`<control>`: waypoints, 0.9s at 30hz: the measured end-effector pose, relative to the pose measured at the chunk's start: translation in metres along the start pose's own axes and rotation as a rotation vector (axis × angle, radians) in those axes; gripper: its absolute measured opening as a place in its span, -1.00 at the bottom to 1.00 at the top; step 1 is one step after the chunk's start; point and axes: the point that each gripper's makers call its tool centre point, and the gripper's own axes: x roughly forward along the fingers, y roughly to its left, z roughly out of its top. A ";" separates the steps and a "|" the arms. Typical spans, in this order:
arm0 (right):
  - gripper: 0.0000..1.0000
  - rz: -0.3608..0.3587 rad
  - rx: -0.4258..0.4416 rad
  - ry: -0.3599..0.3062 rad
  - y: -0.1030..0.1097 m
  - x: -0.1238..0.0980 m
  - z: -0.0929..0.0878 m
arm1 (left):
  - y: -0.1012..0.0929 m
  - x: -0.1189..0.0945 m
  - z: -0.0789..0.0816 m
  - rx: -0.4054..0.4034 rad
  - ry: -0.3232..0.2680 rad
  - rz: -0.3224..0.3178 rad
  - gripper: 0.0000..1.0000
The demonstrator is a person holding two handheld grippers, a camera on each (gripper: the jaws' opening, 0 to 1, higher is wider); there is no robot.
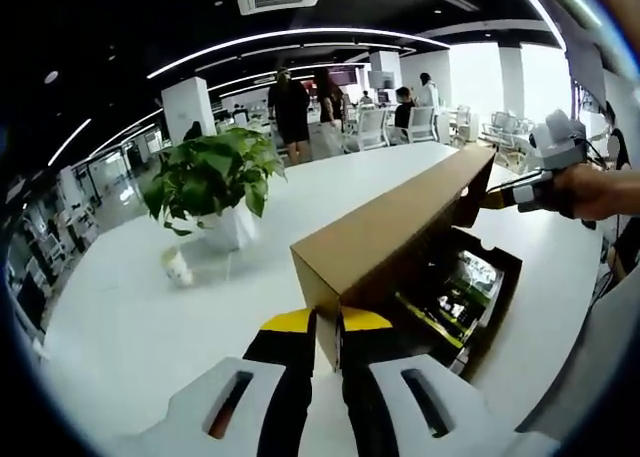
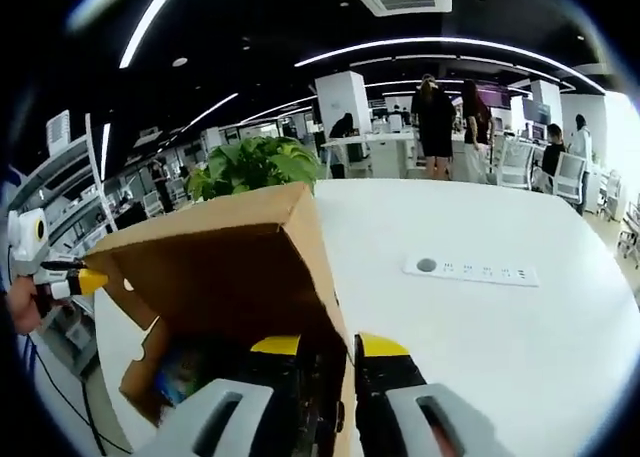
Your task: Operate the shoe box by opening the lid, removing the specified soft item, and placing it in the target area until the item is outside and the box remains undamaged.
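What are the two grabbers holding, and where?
Both hold the cardboard lid: left gripper pinches one end's edge, right gripper the other end.

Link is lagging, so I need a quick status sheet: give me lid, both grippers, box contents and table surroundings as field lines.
lid: brown cardboard lid raised, hinged up over the open shoe box
left gripper: left gripper pinching the lid's near corner
right gripper: right gripper gripping the lid's other end
contents: something colourful inside the box, too unclear to identify
table: white table; potted plant; small cup; power strip
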 end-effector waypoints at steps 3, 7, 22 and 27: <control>-0.82 -0.015 0.009 0.021 -0.004 0.005 -0.006 | 0.002 0.002 0.002 -0.003 0.001 -0.001 -0.89; -1.00 -0.049 0.051 0.011 -0.016 0.008 -0.009 | 0.005 0.004 0.003 -0.004 0.001 -0.001 -0.89; -1.00 -0.024 -0.022 0.034 -0.013 0.020 -0.004 | 0.016 0.019 0.011 -0.008 -0.009 0.014 -0.90; -1.00 -0.032 -0.022 0.038 -0.015 0.028 -0.002 | 0.020 0.023 0.012 -0.011 -0.009 0.016 -0.91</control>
